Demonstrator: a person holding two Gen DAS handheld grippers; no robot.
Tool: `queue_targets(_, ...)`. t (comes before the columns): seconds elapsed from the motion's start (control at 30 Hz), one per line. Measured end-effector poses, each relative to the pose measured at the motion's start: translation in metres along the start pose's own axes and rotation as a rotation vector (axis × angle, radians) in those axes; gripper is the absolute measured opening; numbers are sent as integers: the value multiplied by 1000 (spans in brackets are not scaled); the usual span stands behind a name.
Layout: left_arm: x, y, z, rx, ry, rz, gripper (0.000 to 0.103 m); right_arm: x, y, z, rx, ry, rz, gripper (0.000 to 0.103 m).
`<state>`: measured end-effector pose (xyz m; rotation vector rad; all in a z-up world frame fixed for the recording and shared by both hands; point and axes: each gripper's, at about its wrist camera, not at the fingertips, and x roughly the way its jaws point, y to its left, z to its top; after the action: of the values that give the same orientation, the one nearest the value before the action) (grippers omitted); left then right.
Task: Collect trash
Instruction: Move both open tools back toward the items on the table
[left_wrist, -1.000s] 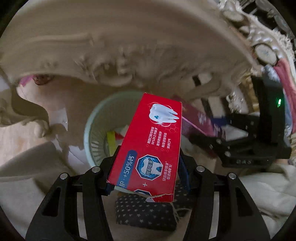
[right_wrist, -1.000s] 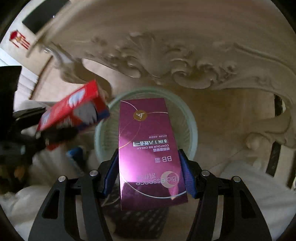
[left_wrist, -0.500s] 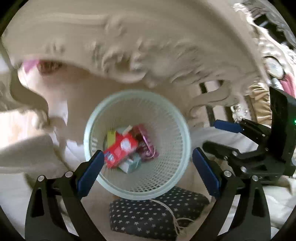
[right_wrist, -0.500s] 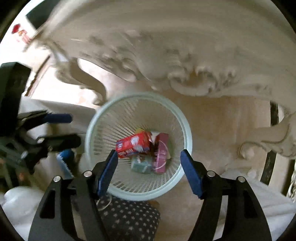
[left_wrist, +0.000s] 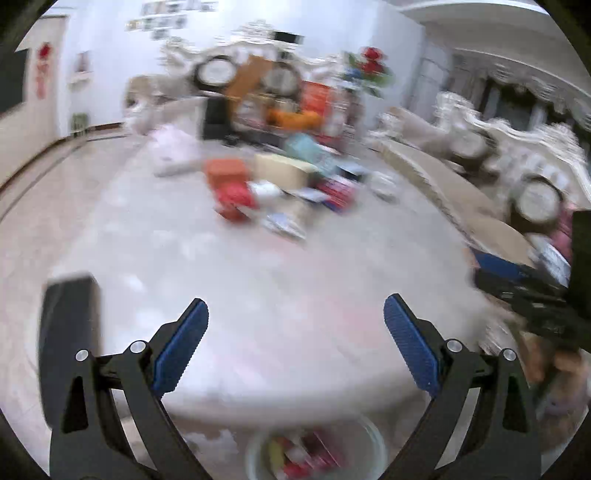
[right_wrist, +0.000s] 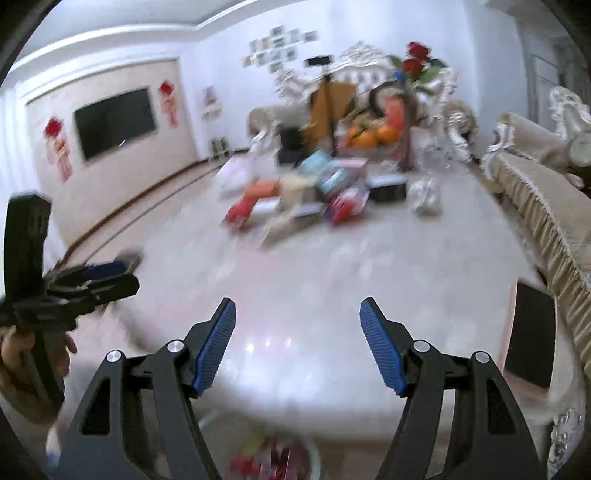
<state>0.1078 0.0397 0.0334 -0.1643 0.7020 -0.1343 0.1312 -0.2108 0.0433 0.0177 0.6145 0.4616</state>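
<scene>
Step in hand: reaching for more trash; best to aim at a single box on the pile's near edge.
Left gripper (left_wrist: 295, 325): jaws wide apart, empty.
Right gripper (right_wrist: 297, 325): jaws apart, empty.
Trash pile (left_wrist: 280, 192): blurred boxes mid-counter (left_wrist: 258, 295), upper centre, well beyond both jaws.
Wastebasket (left_wrist: 314, 454): bottom edge, below the jaws.

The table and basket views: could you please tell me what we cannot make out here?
- Pile of boxes on the table, left wrist view: motion blur hides the labels and the count.
- Basket, both views: cut off by the bottom edge; contents are a blurred smear.
- Left gripper, right wrist view: edge-on and blurred.
- Hand: cut off by the left edge.
</scene>
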Motion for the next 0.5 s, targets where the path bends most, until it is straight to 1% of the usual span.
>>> queue_targets(0.07, 32, 18, 23, -57, 24, 47, 93, 36, -16, 22, 29, 12, -29, 66)
queue_targets(0.13, 67, 33, 44, -116, 37, 68, 93, 65, -27, 39, 47, 45, -51, 66)
queue_targets(0.2, 95, 40, 56, -155, 74, 110, 93, 96, -37, 53, 54, 82, -90, 66)
queue_targets(0.27, 116, 51, 63, -182, 91, 100, 93, 122, -45, 64, 71, 112, -91, 66)
queue_targets(0.33, 129, 55, 71, -204, 106, 100, 93, 129, -49, 69, 88, 119, -107, 66)
queue_targets(0.4, 144, 60, 81, -210, 127, 118, 93, 141, -51, 75, 88, 116, -127, 66)
queue_targets(0.5, 164, 63, 93, -199, 135, 125, 93, 163, -55, 84, 104, 136, -113, 66)
